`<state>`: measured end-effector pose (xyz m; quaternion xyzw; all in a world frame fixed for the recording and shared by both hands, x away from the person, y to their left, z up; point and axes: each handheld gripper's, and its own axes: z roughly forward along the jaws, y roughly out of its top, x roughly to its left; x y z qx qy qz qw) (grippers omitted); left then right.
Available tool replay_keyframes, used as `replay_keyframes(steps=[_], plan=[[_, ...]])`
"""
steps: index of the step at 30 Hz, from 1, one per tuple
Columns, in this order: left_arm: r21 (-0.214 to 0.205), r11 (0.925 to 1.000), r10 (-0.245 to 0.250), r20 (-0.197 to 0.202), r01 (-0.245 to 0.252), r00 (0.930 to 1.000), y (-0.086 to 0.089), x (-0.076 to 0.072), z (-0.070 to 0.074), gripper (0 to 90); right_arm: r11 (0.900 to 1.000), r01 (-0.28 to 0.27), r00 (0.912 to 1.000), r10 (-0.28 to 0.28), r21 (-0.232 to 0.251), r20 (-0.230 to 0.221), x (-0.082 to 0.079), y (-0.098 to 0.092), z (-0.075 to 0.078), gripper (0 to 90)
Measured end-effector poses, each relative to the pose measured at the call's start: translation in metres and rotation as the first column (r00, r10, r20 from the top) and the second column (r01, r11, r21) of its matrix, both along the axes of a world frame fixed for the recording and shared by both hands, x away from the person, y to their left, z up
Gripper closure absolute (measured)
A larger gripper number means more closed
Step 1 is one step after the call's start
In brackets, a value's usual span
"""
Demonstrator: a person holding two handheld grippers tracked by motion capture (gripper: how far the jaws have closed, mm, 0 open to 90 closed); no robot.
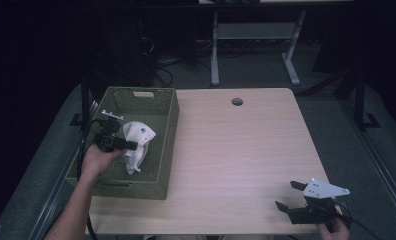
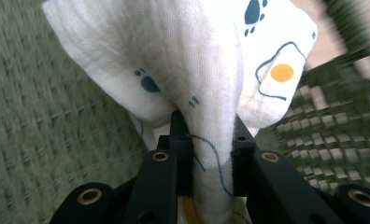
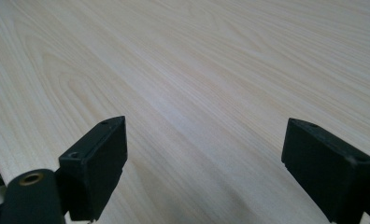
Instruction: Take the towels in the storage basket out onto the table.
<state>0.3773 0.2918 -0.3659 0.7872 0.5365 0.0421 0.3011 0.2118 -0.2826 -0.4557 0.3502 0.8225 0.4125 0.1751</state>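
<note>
The left gripper (image 1: 131,145) pinches a white printed cloth (image 1: 136,142) between its jaws, inside the green basket (image 1: 168,145); the cloth bunches ahead of the jaws and hangs below them. The right gripper (image 1: 292,195), well apart over the table (image 1: 236,150), stands spread wide, holding nothing.

white cloth (image 2: 192,70) with blue paw prints and orange dot; green basket (image 1: 168,125); pale wood table (image 1: 246,150).
</note>
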Motion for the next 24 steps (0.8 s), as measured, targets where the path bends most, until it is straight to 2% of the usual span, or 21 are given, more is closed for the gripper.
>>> replay_keyframes(steps=[3, 5, 7, 8, 11, 13, 14, 16, 19, 23, 24], plan=[[-0.054, 0.9985, -0.005, 0.04, 0.007, 0.9992, 0.003, -0.007, 0.004, 77.5, 1.0, 0.005, 1.0, -0.005, 0.004, 0.009, 0.0, -0.001, 0.0, 14.0], [-0.094, 0.9956, 0.009, 0.056, -0.003, 0.9984, 0.006, -0.01, 0.005, 77.5, 0.9999, 0.007, 0.9999, -0.008, 0.007, 0.011, 0.0, -0.002, 0.0, 14.0], [-0.17, 0.9852, 0.032, 0.064, -0.02, 0.9974, 0.01, -0.013, 0.005, 77.5, 0.9999, 0.013, 0.9998, -0.013, 0.008, 0.011, 0.0, -0.003, 0.0, 14.0], [-0.18, 0.9836, 0.028, 0.068, -0.015, 0.9973, 0.011, -0.014, 0.005, 77.5, 0.9999, 0.014, 0.9998, -0.014, 0.01, 0.014, 0.0, -0.003, 0.0, 14.0], [-0.236, 0.9717, 0.029, 0.075, -0.011, 0.9967, 0.013, -0.017, 0.005, 77.5, 0.9998, 0.016, 0.9998, -0.016, 0.014, 0.012, 0.0, -0.003, 0.001, 14.0], [-0.295, 0.9554, 0.031, 0.086, -0.004, 0.9958, 0.014, -0.019, 0.006, 77.5, 0.9998, 0.015, 0.9997, -0.016, 0.01, 0.017, 0.0, -0.003, 0.001, 14.0], [-0.31, 0.9507, 0.026, 0.085, 0.002, 0.996, 0.014, -0.02, 0.006, 77.5, 0.9998, 0.015, 0.9997, -0.015, 0.01, 0.02, 0.0, -0.003, 0.0, 14.0], [-0.323, 0.9465, 0.03, 0.091, 0.001, 0.9954, 0.014, -0.022, 0.008, 77.5, 0.9998, 0.019, 0.9997, -0.019, 0.011, 0.018, 0.0, -0.003, 0.001, 14.0], [-0.373, 0.9277, 0.064, 0.099, -0.022, 0.993, 0.014, -0.023, 0.009, 77.2, 0.9997, 0.022, 0.9997, -0.022, 0.013, 0.011, -0.001, -0.003, 0.0, 14.0], [-0.419, 0.9071, 0.087, 0.103, -0.036, 0.9909, 0.015, -0.024, 0.009, 77.2, 0.9995, 0.025, 0.9995, -0.025, 0.017, 0.019, -0.001, -0.005, 0.001, 14.0], [-0.435, 0.8997, 0.09, 0.101, -0.038, 0.9908, 0.016, -0.024, 0.009, 77.2, 0.9995, 0.026, 0.9995, -0.026, 0.017, 0.02, -0.001, -0.005, 0.001, 14.0]])
